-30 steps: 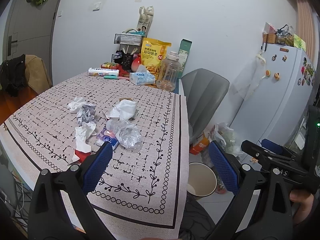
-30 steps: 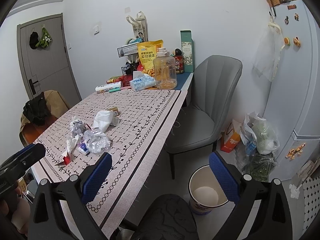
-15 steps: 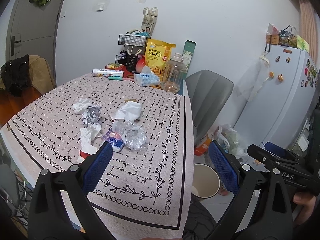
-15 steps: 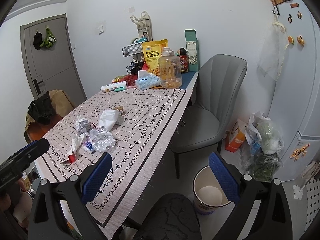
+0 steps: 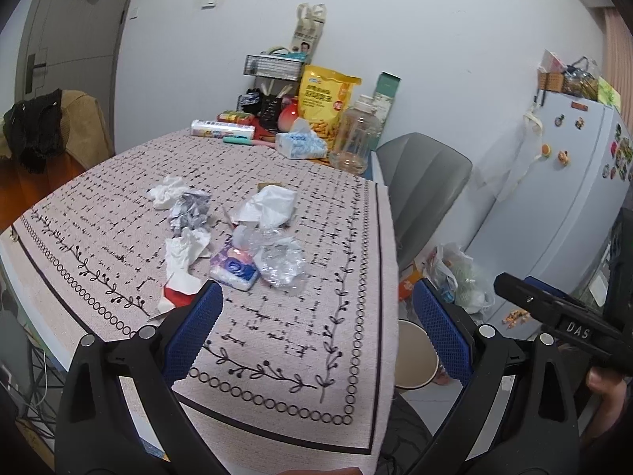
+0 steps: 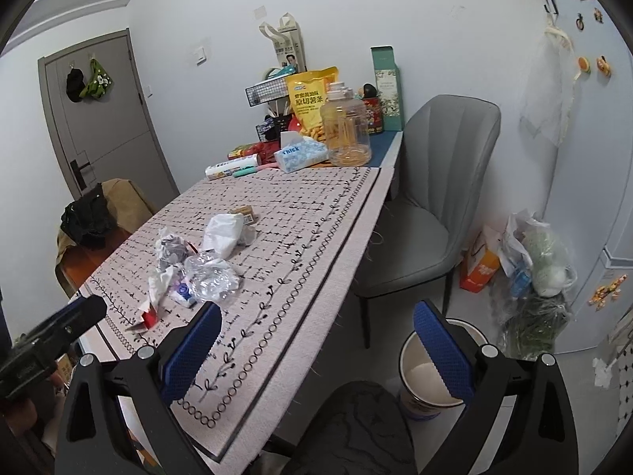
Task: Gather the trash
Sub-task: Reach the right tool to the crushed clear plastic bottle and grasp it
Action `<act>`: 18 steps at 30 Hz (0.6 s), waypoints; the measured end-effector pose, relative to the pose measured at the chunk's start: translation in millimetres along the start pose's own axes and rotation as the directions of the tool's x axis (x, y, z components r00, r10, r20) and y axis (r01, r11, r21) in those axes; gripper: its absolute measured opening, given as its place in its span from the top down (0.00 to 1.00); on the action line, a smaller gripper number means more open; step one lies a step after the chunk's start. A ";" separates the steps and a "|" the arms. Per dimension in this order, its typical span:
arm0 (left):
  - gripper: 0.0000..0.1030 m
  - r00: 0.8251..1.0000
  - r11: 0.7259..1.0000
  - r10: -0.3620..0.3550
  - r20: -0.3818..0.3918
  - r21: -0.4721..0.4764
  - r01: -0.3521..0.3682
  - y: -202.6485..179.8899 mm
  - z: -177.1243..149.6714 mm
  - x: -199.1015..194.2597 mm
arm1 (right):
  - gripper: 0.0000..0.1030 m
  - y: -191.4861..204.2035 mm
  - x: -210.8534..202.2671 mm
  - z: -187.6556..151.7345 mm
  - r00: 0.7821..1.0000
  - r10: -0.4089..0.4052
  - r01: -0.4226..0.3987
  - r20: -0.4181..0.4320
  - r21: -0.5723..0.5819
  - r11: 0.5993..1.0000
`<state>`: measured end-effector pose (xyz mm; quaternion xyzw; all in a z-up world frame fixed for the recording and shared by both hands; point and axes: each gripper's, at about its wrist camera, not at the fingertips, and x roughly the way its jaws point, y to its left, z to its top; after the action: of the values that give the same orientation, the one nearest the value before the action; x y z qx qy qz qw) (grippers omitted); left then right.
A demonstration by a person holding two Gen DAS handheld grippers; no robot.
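Blue pads: the left gripper [image 5: 316, 332] hangs spread wide over the near edge of the table, nothing between its fingers.
Right gripper [image 6: 316, 352]: also gaping, empty, held off the table's right side above the floor.
Bin [image 6: 435, 380]: a white waste bucket on the floor just beside the table's near corner, seen between the right gripper's fingers; a pale liner shows inside.
Tablecloth [image 5: 277, 340]: pinkish cloth with black cross marks and a vine border, bare in the near part.
Trash pile [image 5: 237, 237]: mid-table, well ahead of both grippers, all close together.
Nearest piece: red-and-white wrapper [image 5: 178, 291], just beyond the left finger.
Next: small tissue pack [image 5: 233, 269] touching crumpled clear plastic [image 5: 281, 261].
Behind: white tissue wads [image 5: 269, 208] and a crushed grey printed wrapper [image 5: 190, 211].
Far end: tissue box [image 5: 300, 144], clear jar [image 5: 354, 138], yellow snack bag [image 5: 324, 95] near the wall.
Right side: grey chair [image 6: 435, 182] tucked by the table.
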<state>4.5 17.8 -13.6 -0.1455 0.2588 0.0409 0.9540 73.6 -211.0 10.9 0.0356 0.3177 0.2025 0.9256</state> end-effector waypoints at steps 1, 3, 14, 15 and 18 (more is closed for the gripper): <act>0.07 1.000 1.000 0.001 0.000 -0.009 -0.001 5.8 0.3 1.2 | 0.07 3.0 3.5 1.7 1.000 0.006 -0.006 -0.001 -0.005 1.000; 0.07 1.000 1.000 0.004 0.000 -0.022 -0.004 15.6 0.4 3.6 | 0.07 9.3 9.7 2.8 1.000 0.017 -0.017 -0.003 -0.018 1.000; 0.18 0.997 0.989 0.057 -0.055 -0.131 -0.063 80.5 0.3 36.1 | 0.08 53.3 61.7 8.3 0.986 0.157 -0.162 -0.057 -0.095 0.982; 0.19 0.996 0.989 0.061 -0.059 -0.135 -0.068 84.8 0.2 39.3 | 0.08 56.2 67.6 8.0 0.984 0.165 -0.171 -0.066 -0.095 0.981; 0.21 0.993 0.983 0.084 -0.086 -0.155 -0.097 99.6 -0.9 52.5 | 0.08 62.3 84.0 7.3 0.980 0.178 -0.186 -0.088 -0.088 0.979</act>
<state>34.1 112.7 -66.5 -0.2108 0.2986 0.0991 0.9255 116.2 -120.1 -19.4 0.0119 0.3398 0.3028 0.8903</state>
